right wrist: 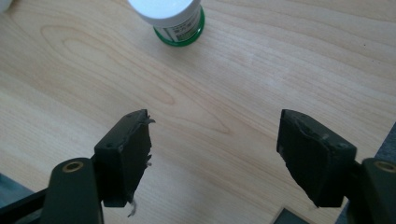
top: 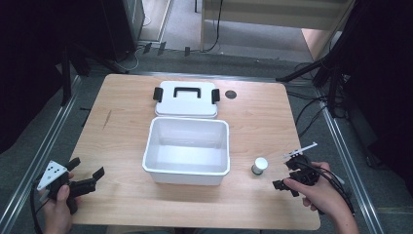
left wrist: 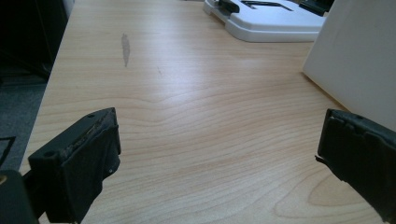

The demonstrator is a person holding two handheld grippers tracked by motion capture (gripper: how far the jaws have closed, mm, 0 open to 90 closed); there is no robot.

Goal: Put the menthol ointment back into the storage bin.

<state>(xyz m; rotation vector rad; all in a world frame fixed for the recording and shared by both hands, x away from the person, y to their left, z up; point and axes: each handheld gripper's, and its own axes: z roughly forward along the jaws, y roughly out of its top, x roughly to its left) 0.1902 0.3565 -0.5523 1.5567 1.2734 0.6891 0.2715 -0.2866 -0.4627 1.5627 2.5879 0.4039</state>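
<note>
Right gripper [top: 291, 174] sits low at the near right of the table [top: 117, 146], jaws spread wide and holding nothing. Straight ahead of those jaws, and a touch to their left in the right gripper view, stands the small white-capped bottle [right wrist: 173, 18], near but not touching. It's upright, so its long axis runs vertical, and in my judgement a level side-on close suits it best. Beyond the bottle, farther to that gripper's left, the open white bin [top: 187, 149] waits, its lid [top: 186, 98] lying flat behind it. Over on the other side, the left gripper [top: 86, 178] also gapes with nothing between its jaws, well apart from the bottle with the bin in between. So the right hand is clearly nearer, likely the one to reach.
</note>
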